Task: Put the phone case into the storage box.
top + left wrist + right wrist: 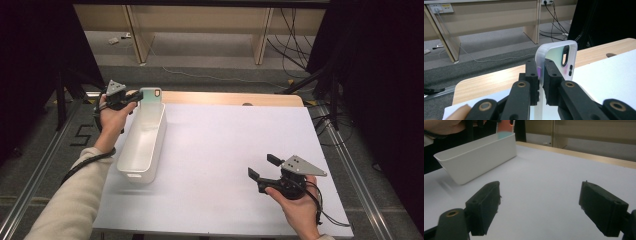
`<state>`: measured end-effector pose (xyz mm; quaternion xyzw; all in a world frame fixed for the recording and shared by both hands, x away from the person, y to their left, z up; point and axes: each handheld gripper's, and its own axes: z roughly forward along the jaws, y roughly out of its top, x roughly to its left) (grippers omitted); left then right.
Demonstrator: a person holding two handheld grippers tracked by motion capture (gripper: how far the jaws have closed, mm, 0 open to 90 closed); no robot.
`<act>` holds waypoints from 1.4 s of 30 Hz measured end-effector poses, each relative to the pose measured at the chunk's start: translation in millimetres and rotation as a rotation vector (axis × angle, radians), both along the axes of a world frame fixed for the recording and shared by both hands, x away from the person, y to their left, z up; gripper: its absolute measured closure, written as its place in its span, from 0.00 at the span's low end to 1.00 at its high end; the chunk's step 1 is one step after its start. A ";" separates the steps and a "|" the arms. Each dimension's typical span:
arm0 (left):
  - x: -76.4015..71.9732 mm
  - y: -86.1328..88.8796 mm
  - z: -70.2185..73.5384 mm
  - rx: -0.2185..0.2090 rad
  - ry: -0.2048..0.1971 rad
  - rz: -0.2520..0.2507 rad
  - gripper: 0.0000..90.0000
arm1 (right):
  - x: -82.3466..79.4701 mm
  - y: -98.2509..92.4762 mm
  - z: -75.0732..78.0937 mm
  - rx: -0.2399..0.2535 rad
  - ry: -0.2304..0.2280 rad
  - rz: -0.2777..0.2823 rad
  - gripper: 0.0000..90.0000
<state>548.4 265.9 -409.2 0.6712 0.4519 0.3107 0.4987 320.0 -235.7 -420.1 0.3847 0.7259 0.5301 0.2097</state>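
High overhead, claw cameras close, shared bin

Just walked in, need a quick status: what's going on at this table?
A person holds a gripper in each hand. The left gripper is shut on the edge of a phone case, held upright over the far end of a white bin on the white mat. The right gripper sits open and empty near the mat's right side.

- My left gripper clamps a phone case upright over the white bin's far end, near the table's far-left corner.
- My right gripper rests open-jawed near the near-right corner.
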 end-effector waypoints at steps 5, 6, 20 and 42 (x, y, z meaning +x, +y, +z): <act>0.8 0.0 -0.5 0.000 0.001 0.004 0.92 | 0.0 0.4 -0.3 0.008 -0.001 0.005 0.21; 1.1 0.0 -0.6 0.004 0.001 0.003 0.92 | -0.3 0.6 -0.2 0.006 0.002 0.005 0.21; 2.9 1.6 -10.7 0.019 0.023 0.022 0.90 | -0.2 1.5 -0.6 0.019 0.007 0.006 0.21; -8.2 4.8 -2.9 0.049 0.063 0.070 0.39 | 1.4 0.9 -2.0 0.019 0.000 0.001 0.21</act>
